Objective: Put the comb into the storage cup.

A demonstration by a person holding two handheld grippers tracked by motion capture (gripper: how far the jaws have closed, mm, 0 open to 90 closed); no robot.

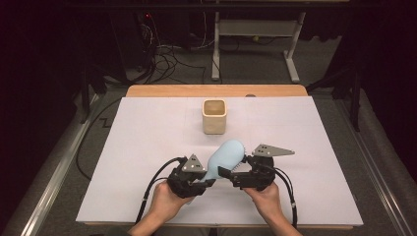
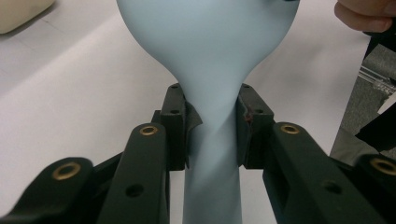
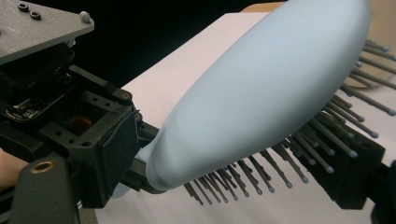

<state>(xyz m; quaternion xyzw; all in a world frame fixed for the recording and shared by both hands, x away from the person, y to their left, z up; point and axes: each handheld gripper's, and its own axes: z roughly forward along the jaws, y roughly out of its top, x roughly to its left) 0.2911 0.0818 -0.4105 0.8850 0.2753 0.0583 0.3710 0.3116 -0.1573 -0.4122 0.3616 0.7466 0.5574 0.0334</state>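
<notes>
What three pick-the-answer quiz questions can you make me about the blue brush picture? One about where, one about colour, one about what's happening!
1. Where is the cup?
A. Beyond the hairbrush, farther from the person
B. Under the left tool
C. On the floor

2. What colour is the hairbrush's back?
A. Red
B. Light blue
C. Green

3. What is the left tool doing?
A. Lying flat beside the cup
B. Holding the cup
C. Squeezing the hairbrush's handle

Answers:
1. A, the high view shows the beige cup standing on the white table cover, past the brush.
2. B, the smooth back is pale blue in the high view and both gripper views.
3. C, the left gripper view shows both black pads pressed on the thin handle.
</notes>
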